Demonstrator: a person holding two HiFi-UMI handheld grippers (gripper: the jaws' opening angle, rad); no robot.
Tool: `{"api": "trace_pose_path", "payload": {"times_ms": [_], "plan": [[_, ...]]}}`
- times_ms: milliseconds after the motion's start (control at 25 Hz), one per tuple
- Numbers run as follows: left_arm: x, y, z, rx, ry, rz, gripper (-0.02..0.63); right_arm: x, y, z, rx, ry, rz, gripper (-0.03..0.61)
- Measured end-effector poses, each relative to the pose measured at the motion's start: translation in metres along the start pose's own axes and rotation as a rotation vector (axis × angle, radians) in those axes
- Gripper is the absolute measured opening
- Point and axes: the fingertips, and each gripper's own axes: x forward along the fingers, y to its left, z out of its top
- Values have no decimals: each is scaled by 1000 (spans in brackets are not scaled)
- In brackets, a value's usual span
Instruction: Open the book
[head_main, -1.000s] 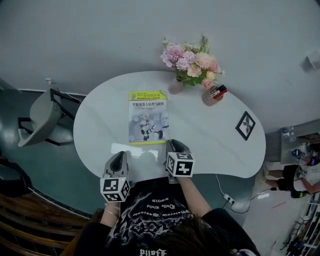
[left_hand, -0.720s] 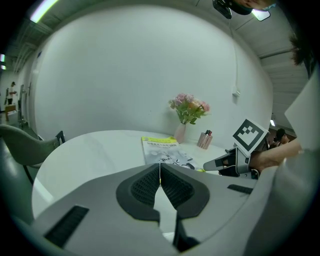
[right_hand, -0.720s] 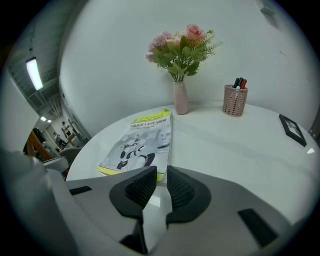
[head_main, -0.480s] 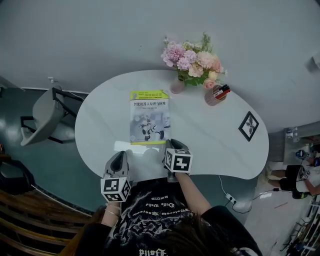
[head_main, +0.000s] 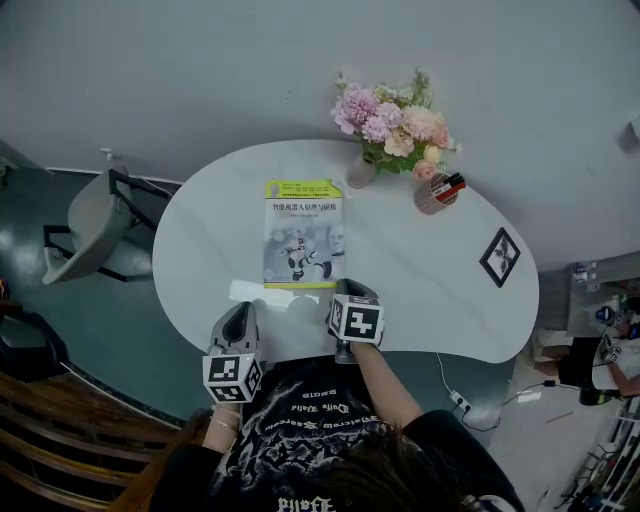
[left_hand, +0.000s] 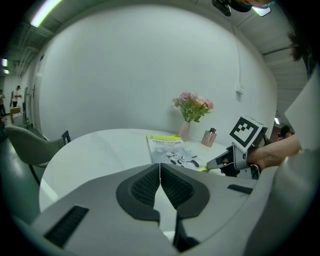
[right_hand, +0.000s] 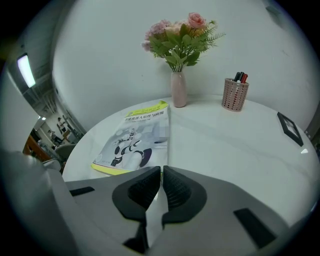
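A closed book (head_main: 304, 235) with a yellow-edged cover lies flat on the white table (head_main: 430, 285). My right gripper (head_main: 341, 296) is at the book's near right corner. In the right gripper view the book (right_hand: 135, 137) runs straight into the right gripper (right_hand: 162, 177). Its jaws have just been closing and now stand almost together over that corner. From the left gripper view the right gripper (left_hand: 214, 163) touches the yellow corner of the book (left_hand: 172, 150). My left gripper (head_main: 240, 314) rests at the table's near edge, left of the book, with the left gripper (left_hand: 160, 175) shut and empty.
Behind the book stand a vase of pink flowers (head_main: 362, 172) and a pen holder (head_main: 434, 194). A small framed picture (head_main: 500, 256) lies at the right. A grey chair (head_main: 95, 230) stands off the table's left end.
My right gripper has tipped slightly down over the book's near right corner. The book lies as before and the left gripper has stayed put.
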Motion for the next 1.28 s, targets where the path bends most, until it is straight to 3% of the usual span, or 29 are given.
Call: {"api": "trace_pose_path", "payload": {"times_ms": [720, 1280], "plan": [[3, 3, 0, -14, -10, 14, 25, -22, 11, 21, 15, -109, -5, 28], [-3, 2, -6, -52, -26, 53, 25, -45, 34, 43, -24, -212, 83, 26]]}}
